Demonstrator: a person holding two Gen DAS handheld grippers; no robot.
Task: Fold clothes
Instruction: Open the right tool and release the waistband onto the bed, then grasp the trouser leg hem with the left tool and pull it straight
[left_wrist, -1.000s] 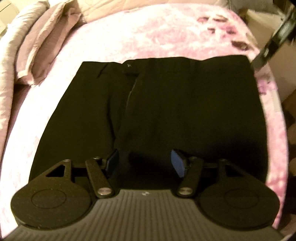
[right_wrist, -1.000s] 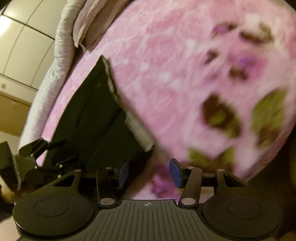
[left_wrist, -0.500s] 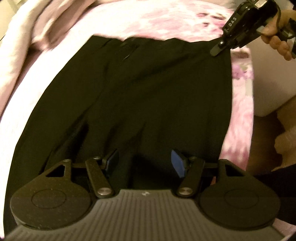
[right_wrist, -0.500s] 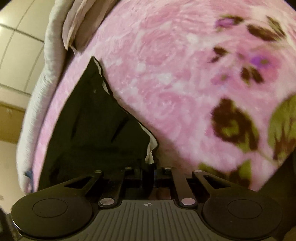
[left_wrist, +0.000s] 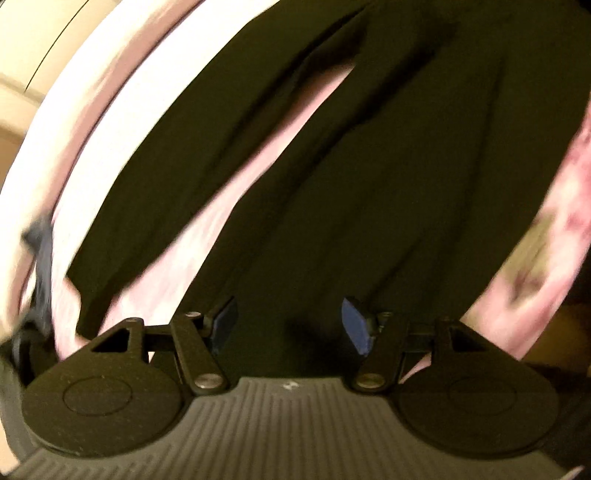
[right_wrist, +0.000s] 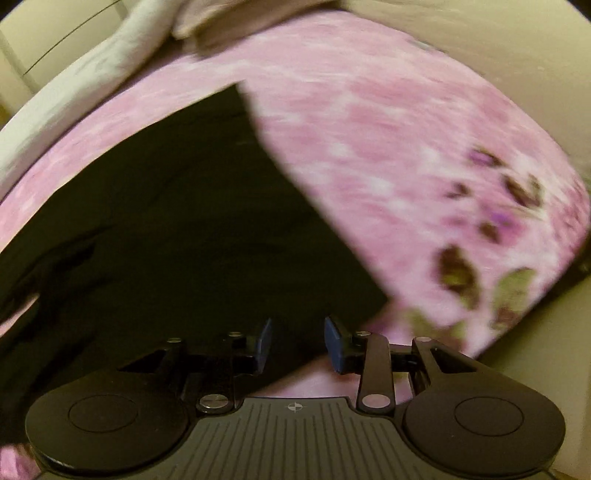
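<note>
Black trousers (left_wrist: 369, 166) lie spread flat on a pink flowered bedspread (left_wrist: 207, 236), their two legs parted by a pink gap. My left gripper (left_wrist: 288, 325) hovers open over the lower part of one leg, with nothing between its blue pads. In the right wrist view the waist end of the trousers (right_wrist: 207, 229) fills the lower left, one corner lying near the bed's edge. My right gripper (right_wrist: 297, 345) stands above that corner; its jaws are opening and the blue pads are apart, pressing on no cloth.
The bedspread (right_wrist: 406, 147) reaches a rounded edge at the right, with bare floor beyond. A pale folded quilt (right_wrist: 92, 81) lies along the far left side. A dark strap-like thing (left_wrist: 40, 266) hangs blurred at the left edge.
My left gripper swept down along the trousers from the waist to the legs. My right gripper shut on the waist corner, then let it go and pulled back, now viewing the whole waist.
</note>
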